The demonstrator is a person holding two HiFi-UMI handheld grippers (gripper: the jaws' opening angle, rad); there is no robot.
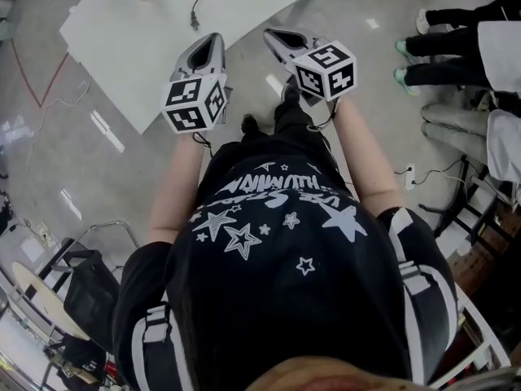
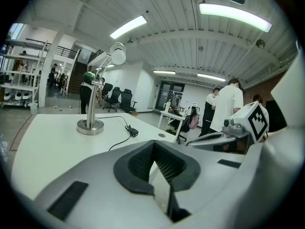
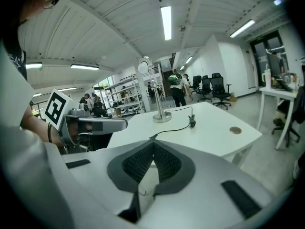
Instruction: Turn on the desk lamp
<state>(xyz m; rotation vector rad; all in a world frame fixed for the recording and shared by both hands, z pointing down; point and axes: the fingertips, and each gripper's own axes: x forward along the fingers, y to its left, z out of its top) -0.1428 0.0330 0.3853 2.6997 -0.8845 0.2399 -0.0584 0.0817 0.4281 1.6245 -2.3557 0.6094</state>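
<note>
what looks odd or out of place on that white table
Only the cord: it trails loose across the white table from the desk lamp, and its free end seems to lie on the tabletop rather than in a socket. The lamp stands upright; nothing looks spilled or damaged.

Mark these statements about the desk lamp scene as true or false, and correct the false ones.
1. The desk lamp stands on the white table. True.
2. The left gripper is shut on the lamp's cord. False: its jaws are together with nothing between them, and the cord lies on the table ahead.
3. A dark inline switch lies on the table, along the cord. True.
4. The right gripper touches the lamp's base. False: it is shut and empty, held apart from the lamp, which stands farther back on the table.
</note>
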